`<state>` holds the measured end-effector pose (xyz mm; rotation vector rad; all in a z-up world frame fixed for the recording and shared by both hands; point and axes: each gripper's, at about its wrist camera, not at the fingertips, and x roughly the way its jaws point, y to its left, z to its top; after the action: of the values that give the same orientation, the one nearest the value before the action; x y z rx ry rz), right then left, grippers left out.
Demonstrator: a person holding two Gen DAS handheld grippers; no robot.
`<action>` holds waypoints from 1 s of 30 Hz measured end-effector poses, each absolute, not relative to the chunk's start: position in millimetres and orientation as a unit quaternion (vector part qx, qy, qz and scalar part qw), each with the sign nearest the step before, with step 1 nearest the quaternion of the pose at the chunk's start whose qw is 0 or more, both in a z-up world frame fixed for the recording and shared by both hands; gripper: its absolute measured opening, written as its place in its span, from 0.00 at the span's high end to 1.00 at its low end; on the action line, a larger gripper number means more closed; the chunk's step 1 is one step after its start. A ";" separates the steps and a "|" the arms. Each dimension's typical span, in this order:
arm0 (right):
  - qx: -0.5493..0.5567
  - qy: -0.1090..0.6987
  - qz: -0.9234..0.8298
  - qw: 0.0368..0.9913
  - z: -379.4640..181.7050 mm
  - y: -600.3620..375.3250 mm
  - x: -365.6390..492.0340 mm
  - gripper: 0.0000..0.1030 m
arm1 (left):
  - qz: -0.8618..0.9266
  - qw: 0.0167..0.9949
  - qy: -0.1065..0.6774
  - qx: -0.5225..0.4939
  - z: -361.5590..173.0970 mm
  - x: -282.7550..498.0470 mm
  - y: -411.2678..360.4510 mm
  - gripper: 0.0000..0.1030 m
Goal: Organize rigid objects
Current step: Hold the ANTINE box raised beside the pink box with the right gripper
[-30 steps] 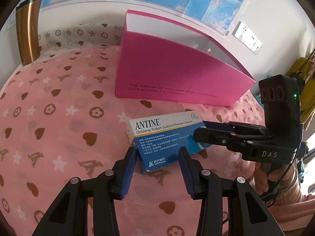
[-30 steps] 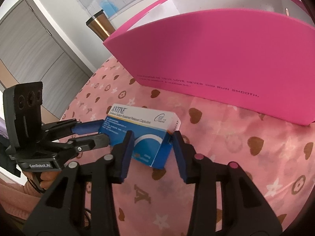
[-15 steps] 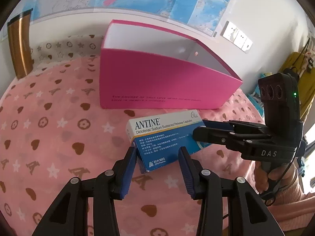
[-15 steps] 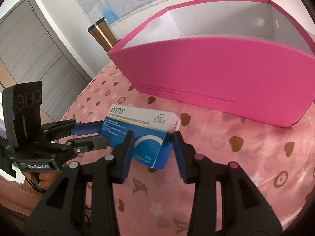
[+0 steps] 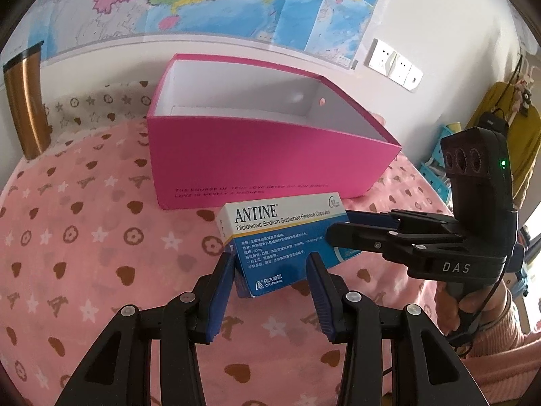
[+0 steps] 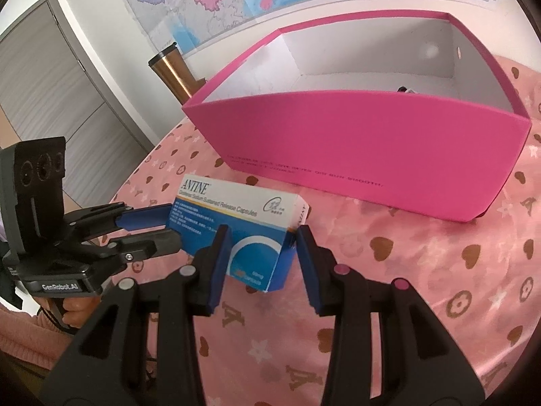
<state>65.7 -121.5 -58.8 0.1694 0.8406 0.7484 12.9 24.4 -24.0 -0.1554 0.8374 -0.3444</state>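
A white-and-blue medicine box (image 5: 284,233) marked ANTINE hangs just above the pink cloth, held at both ends. My left gripper (image 5: 270,264) is shut on its near left end. My right gripper (image 5: 341,228) comes in from the right and is shut on the other end. In the right wrist view the right gripper (image 6: 262,237) clamps the medicine box (image 6: 236,209), with the left gripper (image 6: 162,226) at its far end. Behind it stands an open pink storage box (image 5: 270,155), white inside, also visible as the pink storage box (image 6: 372,155). A small dark item (image 6: 405,89) peeks over its front wall.
A copper tumbler (image 5: 25,101) stands at the back left of the heart-patterned pink tablecloth (image 5: 84,237). A map and wall sockets (image 5: 394,64) are behind. A person's hand (image 5: 473,308) holds the right gripper's handle. A grey door (image 6: 50,84) is at the left.
Both grippers have risen slightly with the medicine box still in them. The pink storage box sits lower in view, and its open top and white inside show more.
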 end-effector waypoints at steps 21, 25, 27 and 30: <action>0.073 0.373 0.350 0.856 -43.7 -128.1 58.1 0.58 | -0.173 0.909 0.376 -0.059 -4.6 11.2 20.5 0.58; 0.071 0.371 0.350 0.857 -42.0 -127.3 57.8 0.58 | -0.172 0.910 0.372 -0.057 -2.3 11.6 21.4 0.58; 0.071 0.371 0.351 0.857 -41.1 -127.1 57.5 0.58 | -0.172 0.911 0.371 -0.057 -1.4 11.4 21.6 0.58; 0.069 0.369 0.351 0.858 -39.4 -126.1 58.0 0.58 | -0.171 0.912 0.370 -0.057 -0.6 11.2 21.9 0.58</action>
<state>58.0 -126.1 -39.4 0.1445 0.7754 0.7370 11.2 21.9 -0.6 -0.1168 0.7616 -0.3529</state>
